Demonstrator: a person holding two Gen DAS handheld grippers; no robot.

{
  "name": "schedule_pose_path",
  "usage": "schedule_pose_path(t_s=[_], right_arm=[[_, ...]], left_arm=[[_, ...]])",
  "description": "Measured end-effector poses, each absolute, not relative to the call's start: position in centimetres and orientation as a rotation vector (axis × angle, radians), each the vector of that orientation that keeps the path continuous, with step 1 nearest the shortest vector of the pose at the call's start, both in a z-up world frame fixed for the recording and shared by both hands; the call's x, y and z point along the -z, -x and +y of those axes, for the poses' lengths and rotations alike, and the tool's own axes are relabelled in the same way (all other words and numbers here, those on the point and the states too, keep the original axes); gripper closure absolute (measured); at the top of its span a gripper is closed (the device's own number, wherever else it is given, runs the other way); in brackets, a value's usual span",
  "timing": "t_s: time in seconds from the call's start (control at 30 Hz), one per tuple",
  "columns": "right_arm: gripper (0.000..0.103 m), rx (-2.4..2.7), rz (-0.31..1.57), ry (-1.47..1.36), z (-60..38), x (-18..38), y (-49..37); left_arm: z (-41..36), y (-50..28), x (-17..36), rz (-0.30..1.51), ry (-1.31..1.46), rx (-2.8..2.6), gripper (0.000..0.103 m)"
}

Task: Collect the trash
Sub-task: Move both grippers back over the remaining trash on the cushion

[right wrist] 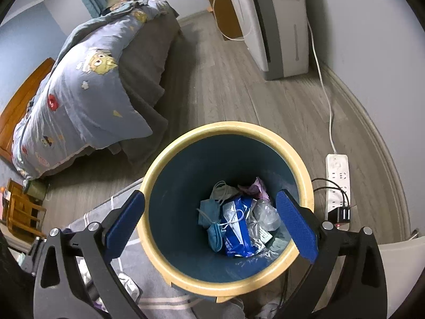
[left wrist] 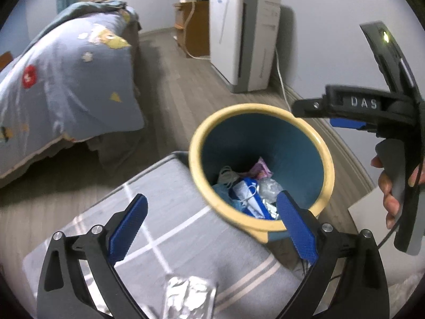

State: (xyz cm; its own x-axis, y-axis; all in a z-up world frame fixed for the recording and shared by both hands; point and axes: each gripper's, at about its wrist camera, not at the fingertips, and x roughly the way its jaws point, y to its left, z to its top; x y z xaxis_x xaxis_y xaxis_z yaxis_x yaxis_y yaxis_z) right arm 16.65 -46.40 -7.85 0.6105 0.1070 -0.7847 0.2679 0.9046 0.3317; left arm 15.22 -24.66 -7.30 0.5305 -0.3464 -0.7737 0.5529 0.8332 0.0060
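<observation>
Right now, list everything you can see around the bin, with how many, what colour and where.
Trash bin: one, teal with cream rim, on the floor beside the rug.
Trash in bin: blue face masks, blue wrapper, clear plastic, pink scrap, at the bottom.
Foil wrapper: one, silver, on the rug.
Rug: one, grey with white lines.
Bed with quilt: one, blue patterned, upper left.
Air purifier: one, white, by the wall.
Power strip: one, white, floor right of the bin.
Wooden cabinet: one, brown, far wall.
Left gripper: open, empty.
Right gripper: open, empty, above the bin.
Hand: one, holding the right gripper's handle.
</observation>
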Motion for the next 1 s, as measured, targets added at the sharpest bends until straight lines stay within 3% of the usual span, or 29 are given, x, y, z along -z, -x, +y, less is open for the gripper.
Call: schedule_pose_path(t_s=[0.5, 1.0], right_arm=[[0.006, 0.010, 0.883, -0.306, -40.1, 3.4, -13.0], [0.006, -0.068, 0.881, -0.179, -29.6, 0.8, -8.1]], left_arm=[[-12.8, -10.3, 1.2, 0.796, -0.152, 0.333, 0.006], [-3.9, -4.6, -1.2, 0.758, -0.072, 0.186, 0.005]])
